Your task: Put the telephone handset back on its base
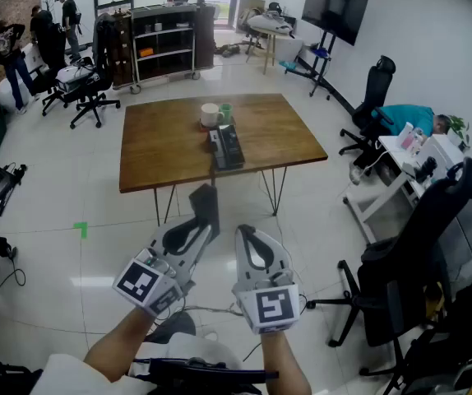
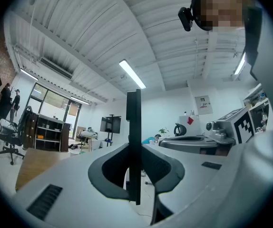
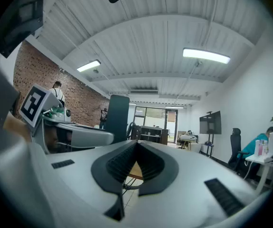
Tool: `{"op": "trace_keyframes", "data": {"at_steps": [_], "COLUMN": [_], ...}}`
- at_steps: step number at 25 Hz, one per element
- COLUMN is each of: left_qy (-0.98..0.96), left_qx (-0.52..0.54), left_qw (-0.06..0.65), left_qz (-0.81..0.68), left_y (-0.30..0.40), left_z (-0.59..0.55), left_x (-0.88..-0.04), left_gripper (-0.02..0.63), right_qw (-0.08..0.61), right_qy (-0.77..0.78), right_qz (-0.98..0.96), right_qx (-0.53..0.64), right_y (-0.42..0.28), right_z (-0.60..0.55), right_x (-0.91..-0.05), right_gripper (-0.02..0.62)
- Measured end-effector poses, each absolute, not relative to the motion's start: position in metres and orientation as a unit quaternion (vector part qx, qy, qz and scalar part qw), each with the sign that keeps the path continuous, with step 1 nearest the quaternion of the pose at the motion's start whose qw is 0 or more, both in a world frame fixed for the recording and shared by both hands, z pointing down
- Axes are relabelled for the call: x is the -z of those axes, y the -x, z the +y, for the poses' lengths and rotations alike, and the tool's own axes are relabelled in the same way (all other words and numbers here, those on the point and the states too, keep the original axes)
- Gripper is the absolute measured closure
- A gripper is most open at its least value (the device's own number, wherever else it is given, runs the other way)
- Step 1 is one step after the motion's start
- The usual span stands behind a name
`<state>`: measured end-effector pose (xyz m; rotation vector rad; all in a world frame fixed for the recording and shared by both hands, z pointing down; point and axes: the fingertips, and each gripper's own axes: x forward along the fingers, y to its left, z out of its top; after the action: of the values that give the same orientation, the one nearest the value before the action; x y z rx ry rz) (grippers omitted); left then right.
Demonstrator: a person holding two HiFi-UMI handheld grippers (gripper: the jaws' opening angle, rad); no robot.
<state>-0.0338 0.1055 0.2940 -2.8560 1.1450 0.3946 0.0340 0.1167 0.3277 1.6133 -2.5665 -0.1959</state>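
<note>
A black telephone (image 1: 226, 146) lies on the brown wooden table (image 1: 162, 146) far ahead; at this distance I cannot tell whether its handset is on the base. Both grippers hang low over the floor, well short of the table. My left gripper (image 1: 205, 220) is shut on a thin dark flat slab (image 1: 205, 202) that stands upright out of its jaws. In the left gripper view the slab (image 2: 133, 141) shows edge-on between the pads. My right gripper (image 1: 244, 235) is beside it, shut and holding nothing, with its pads (image 3: 148, 158) meeting at the tip.
A white mug (image 1: 211, 115) and a green cup (image 1: 226, 111) stand just behind the telephone. A black office chair (image 1: 400, 278) is close on the right and a white desk (image 1: 400, 171) lies beyond it. Green tape (image 1: 81, 230) marks the floor on the left. People and chairs are far left.
</note>
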Motion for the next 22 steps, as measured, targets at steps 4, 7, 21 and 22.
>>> {"op": "trace_keyframes", "data": {"at_steps": [4,7,21,22], "left_qy": [0.924,0.920,0.918,0.918], "left_qx": [-0.117,-0.123,-0.130,-0.131], "left_qw": [0.013,0.013,-0.010,-0.012], "left_qz": [0.364,0.371,0.374,0.374], "left_y": [0.026,0.025,0.021,0.021], "left_z": [0.102,0.094,0.031,0.025], "left_x": [-0.302,-0.302,-0.320,-0.321], "left_gripper": [0.538,0.537,0.538,0.538], "right_qw": [0.049,0.049,0.063,0.065], "right_qy": [-0.529,-0.529,-0.522,-0.521], "right_qz": [-0.845,-0.845,-0.848,-0.848], "right_qx": [0.061,0.064,0.071,0.070], "right_y": [-0.043,-0.047,-0.051,-0.051], "right_z": [0.111,0.106,0.048,0.042], "right_x": [-0.330,-0.331,-0.340,-0.340], "right_gripper": [0.591,0.591,0.591,0.591]}}
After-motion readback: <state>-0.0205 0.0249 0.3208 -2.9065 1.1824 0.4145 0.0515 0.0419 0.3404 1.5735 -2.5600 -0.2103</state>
